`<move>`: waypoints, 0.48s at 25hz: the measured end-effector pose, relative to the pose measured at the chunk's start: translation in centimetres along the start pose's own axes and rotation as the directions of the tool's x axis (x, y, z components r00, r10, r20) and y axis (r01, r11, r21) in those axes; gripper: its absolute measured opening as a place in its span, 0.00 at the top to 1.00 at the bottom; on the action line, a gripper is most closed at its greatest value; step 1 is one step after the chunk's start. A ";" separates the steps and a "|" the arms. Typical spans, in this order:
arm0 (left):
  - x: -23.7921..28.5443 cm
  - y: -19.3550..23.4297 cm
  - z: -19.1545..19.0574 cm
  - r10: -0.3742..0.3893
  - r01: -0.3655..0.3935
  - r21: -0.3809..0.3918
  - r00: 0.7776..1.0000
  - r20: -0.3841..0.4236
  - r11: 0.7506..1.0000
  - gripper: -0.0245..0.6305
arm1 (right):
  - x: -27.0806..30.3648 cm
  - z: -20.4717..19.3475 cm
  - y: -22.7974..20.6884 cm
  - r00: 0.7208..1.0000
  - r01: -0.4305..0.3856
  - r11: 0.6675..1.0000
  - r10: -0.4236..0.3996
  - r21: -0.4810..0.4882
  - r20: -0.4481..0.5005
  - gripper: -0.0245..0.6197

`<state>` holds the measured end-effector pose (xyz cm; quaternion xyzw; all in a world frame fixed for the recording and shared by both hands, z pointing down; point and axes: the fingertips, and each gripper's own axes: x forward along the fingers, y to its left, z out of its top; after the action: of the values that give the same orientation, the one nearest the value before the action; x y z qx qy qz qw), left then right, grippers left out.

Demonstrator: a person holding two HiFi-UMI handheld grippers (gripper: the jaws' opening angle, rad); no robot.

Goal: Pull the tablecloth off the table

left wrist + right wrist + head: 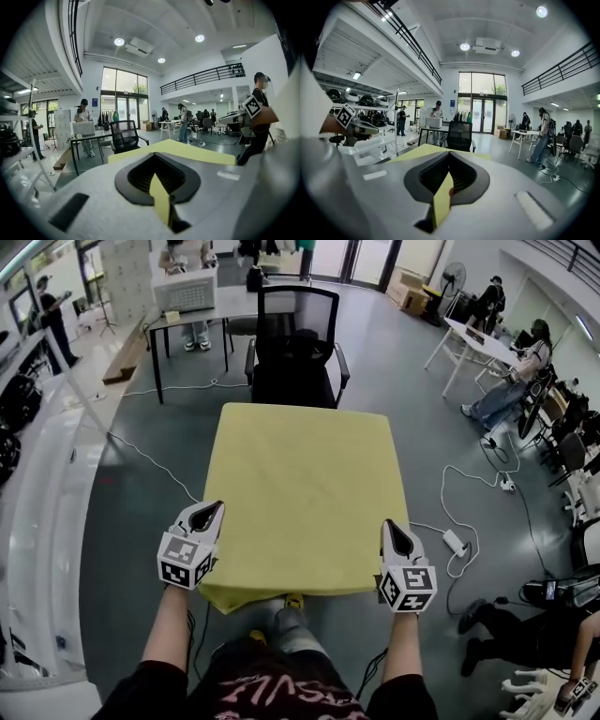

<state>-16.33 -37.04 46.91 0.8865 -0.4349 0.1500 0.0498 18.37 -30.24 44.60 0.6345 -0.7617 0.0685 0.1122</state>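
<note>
Yellow tablecloth (305, 493) lies spread over the table, its near corners pinched: your left gripper (214, 512) and right gripper (390, 529) each have jaws clamped tight on a fold. Draw the 2 back together, level and even, so neither corner slips free.

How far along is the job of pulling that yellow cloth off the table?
Done: the grip. The left gripper and right gripper are each shut on a fold of the yellow tablecloth at its near edge. In hand: no pull shows yet; the tablecloth lies flat and spread out, covering the whole top. Left: the entire pull, until it comes off.
</note>
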 end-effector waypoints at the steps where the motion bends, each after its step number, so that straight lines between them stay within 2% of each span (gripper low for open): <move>1: 1.1 0.3 -0.1 0.003 -0.003 -0.002 1.000 -0.011 1.000 0.95 | 1.2 -0.2 -0.7 1.000 -0.010 1.000 0.010 -0.001 -0.010 0.95; 6: 6.6 1.0 -0.8 0.004 -0.004 0.008 0.997 -0.075 1.000 0.95 | 7.1 -1.4 -3.6 0.992 -0.099 0.994 0.094 -0.051 -0.079 0.94; 12: 12.9 1.3 -2.0 -0.011 0.020 0.051 0.985 -0.174 0.999 0.95 | 13.8 -3.5 -7.0 0.971 -0.196 0.977 0.181 -0.087 -0.158 0.91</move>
<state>-10.39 -47.14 52.70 0.8743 -0.4180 0.2378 0.0656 23.22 -43.86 51.25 0.5458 -0.8104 0.0873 0.1942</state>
